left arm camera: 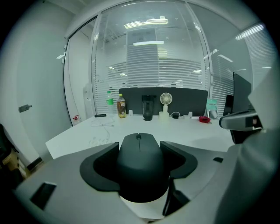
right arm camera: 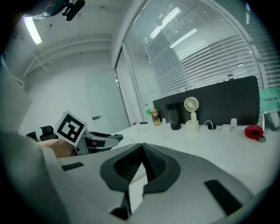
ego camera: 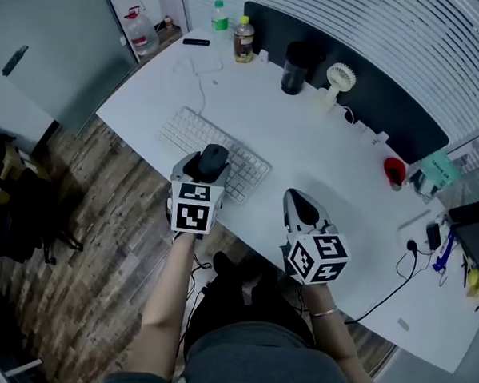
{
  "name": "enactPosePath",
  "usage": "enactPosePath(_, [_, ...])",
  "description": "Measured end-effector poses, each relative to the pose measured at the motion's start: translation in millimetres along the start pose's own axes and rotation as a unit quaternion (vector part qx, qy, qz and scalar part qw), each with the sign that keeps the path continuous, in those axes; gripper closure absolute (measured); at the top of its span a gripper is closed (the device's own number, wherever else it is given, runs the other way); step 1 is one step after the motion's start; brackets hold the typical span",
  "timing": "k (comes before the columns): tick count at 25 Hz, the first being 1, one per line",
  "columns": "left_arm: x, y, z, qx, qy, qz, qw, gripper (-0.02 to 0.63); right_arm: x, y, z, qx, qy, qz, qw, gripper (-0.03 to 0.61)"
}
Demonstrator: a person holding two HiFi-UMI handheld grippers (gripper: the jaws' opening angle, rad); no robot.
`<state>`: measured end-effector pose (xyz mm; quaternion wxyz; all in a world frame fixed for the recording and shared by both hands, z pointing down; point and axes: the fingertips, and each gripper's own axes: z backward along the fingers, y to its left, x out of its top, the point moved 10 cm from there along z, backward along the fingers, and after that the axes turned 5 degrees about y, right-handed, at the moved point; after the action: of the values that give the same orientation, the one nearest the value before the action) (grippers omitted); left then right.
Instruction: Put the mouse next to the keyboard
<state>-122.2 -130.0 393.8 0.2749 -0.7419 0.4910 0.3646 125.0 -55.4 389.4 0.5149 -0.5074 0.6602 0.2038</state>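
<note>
A black mouse (ego camera: 213, 158) (left arm camera: 141, 162) sits between the jaws of my left gripper (ego camera: 208, 162) (left arm camera: 141, 159), which is shut on it and holds it above the near end of the white keyboard (ego camera: 209, 151). My right gripper (ego camera: 298, 205) (right arm camera: 142, 164) hovers over the bare desk to the right of the keyboard, jaws closed together with nothing between them. In the right gripper view the left gripper (right arm camera: 103, 139) appears at the left, over the desk edge.
Along the desk's (ego camera: 325, 150) far side stand a black cup (ego camera: 295, 68), a small white fan (ego camera: 336, 83), two bottles (ego camera: 243, 39) and a red object (ego camera: 394, 171). Cables and chargers (ego camera: 422, 241) lie at the right. A wooden floor (ego camera: 89, 226) lies left of the desk.
</note>
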Motion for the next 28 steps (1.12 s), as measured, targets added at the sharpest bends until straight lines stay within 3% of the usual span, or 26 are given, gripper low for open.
enactPosePath(14, [2.5, -102.5, -20.5, -0.042, 0.019, -0.034, 0.9984, 0.308, -16.5, -61.6, 68.0, -0.036, -0.013, -0.024, 0.999, 0.574])
enactPosePath(28, [-13.7, -165.9, -50.5, -0.077, 0.049, -0.057, 0.9942, 0.307, -32.1, -100.9, 104.4, -0.069, -0.013, -0.041, 0.997, 0.574])
